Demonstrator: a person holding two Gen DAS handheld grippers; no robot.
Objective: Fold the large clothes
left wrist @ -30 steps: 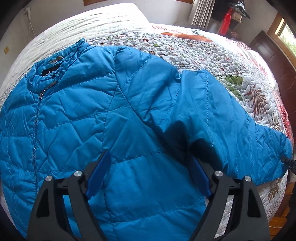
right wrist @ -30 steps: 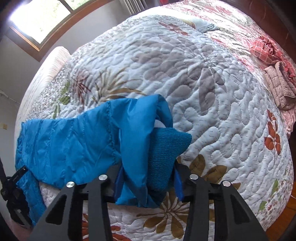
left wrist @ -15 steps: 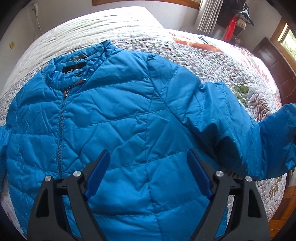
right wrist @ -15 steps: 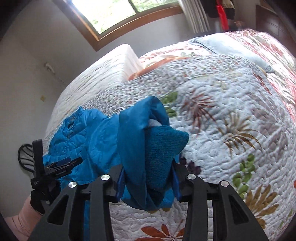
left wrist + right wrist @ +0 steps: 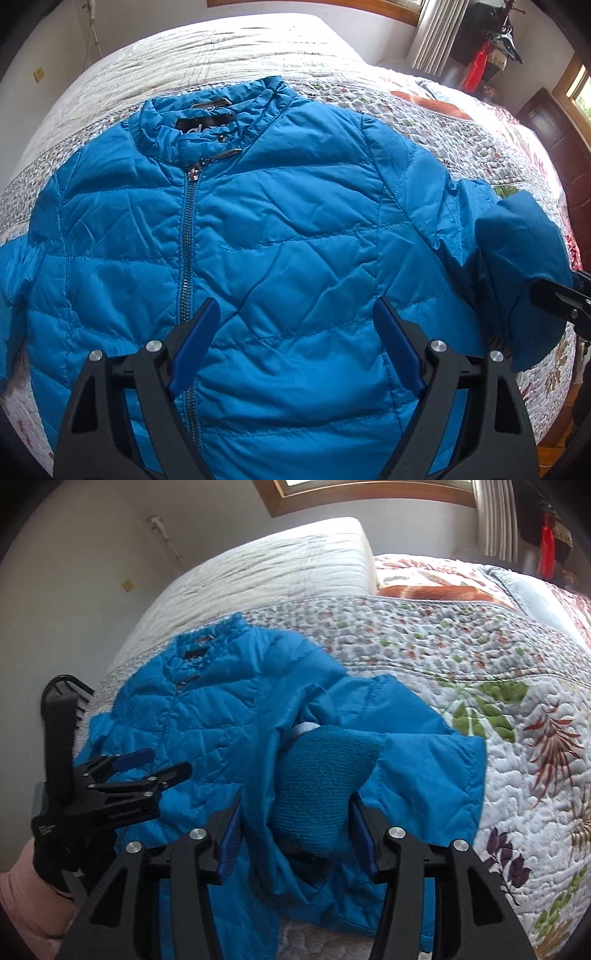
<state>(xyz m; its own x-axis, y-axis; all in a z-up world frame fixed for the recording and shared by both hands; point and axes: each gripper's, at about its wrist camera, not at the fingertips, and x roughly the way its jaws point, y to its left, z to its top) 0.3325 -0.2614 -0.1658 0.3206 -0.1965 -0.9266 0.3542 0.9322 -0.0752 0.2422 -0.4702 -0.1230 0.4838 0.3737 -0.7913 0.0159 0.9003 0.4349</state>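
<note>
The sleeve end (image 5: pixel 314 786) of the blue jacket (image 5: pixel 295 240), with its knitted cuff, is clamped between the fingers of the right gripper (image 5: pixel 295 830), and it is held raised above the quilt, probably so that the sleeve can be carried across the chest for the first fold. The fabric is bunched in the jaws, so the grasp looks firm enough for a light padded garment. The left gripper (image 5: pixel 295 332) is spread wide and nothing is held in it; it hovers over the lower front, just beside the zipper (image 5: pixel 188 236), likely kept ready to press the body flat. The jacket is laid face up, zipped, on the floral quilt (image 5: pixel 461 129) of the bed, the collar (image 5: pixel 207 118) pointing away
</note>
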